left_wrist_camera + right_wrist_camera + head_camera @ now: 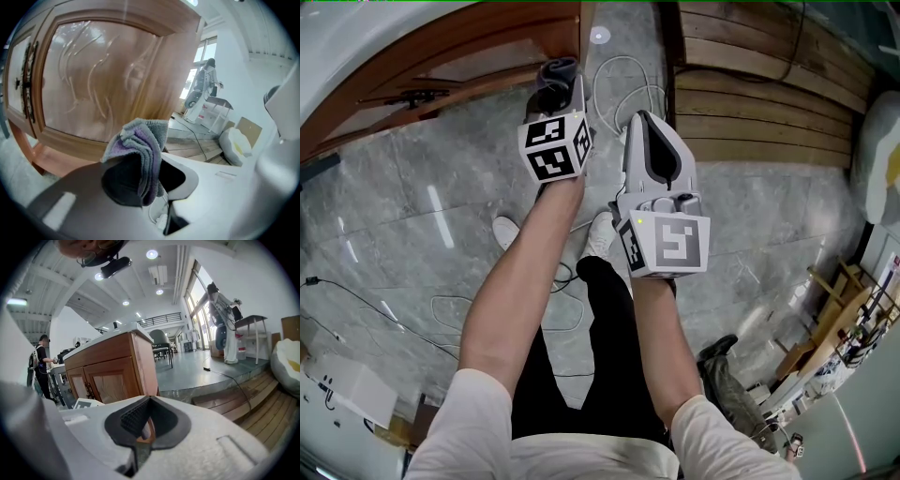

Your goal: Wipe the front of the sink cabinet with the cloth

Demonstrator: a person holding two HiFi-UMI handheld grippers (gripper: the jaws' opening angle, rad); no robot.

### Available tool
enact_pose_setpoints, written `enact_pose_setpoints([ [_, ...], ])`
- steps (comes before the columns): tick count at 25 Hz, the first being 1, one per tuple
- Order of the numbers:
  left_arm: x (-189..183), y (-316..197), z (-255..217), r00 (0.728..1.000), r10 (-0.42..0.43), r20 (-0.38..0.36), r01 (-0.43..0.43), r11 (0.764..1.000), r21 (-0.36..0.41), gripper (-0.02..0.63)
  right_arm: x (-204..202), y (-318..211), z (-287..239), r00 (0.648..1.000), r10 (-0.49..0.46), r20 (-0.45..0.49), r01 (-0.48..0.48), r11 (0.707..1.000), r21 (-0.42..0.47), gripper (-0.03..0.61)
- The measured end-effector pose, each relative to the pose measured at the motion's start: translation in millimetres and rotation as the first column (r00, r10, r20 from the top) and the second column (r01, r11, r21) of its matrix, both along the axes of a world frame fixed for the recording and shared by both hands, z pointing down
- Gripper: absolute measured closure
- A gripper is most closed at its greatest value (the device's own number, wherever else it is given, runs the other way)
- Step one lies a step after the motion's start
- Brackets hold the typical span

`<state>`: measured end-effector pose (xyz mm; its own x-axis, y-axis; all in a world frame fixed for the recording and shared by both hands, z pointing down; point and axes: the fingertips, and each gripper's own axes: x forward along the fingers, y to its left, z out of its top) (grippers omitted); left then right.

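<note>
A folded grey and purple cloth (139, 145) is clamped in my left gripper (140, 176), its free end sticking out past the jaws. Just ahead of it stands the wooden sink cabinet (103, 79), with a glossy panelled door and a dark handle (26, 79) at the left. From the head view the cloth (553, 73) sits at the cabinet's (441, 56) lower right corner, held by the left gripper (564, 96). My right gripper (649, 124) hovers beside it over the floor, shut with nothing in it. That gripper (147, 420) faces the cabinet (112, 376) from farther off.
Wooden steps (769, 103) rise to the right of the cabinet. A white cable (619, 84) loops on the grey marble floor between them. A white bag (236, 143) lies on the steps. A person (42, 362) stands behind the cabinet.
</note>
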<state>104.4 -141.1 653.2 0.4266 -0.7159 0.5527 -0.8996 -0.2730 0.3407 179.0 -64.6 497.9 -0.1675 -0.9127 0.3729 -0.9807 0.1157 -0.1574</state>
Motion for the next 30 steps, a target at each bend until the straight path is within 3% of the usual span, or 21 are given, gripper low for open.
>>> enact_pose_setpoints([
  [6, 20, 17, -11, 0.997, 0.070, 0.033, -0.071, 0.997, 0.020, 0.544, 10, 2, -15, 1.000, 0.016, -0.016, -0.015, 1.000, 0.022, 0.581],
  [14, 11, 39, -41, 0.997, 0.076, 0.027, -0.077, 0.997, 0.024, 0.545, 9, 24, -24, 0.999, 0.032, 0.036, -0.032, 0.999, -0.003, 0.580],
  [21, -18, 60, -83, 0.998, 0.055, 0.004, -0.055, 0.998, 0.038, 0.543, -6, 43, -32, 0.999, 0.047, 0.019, -0.046, 0.998, -0.048, 0.580],
  [30, -63, 82, -176, 0.998, 0.059, 0.010, -0.060, 0.993, 0.100, 0.543, -48, 47, -104, 1.000, 0.007, -0.025, -0.007, 1.000, -0.031, 0.580],
])
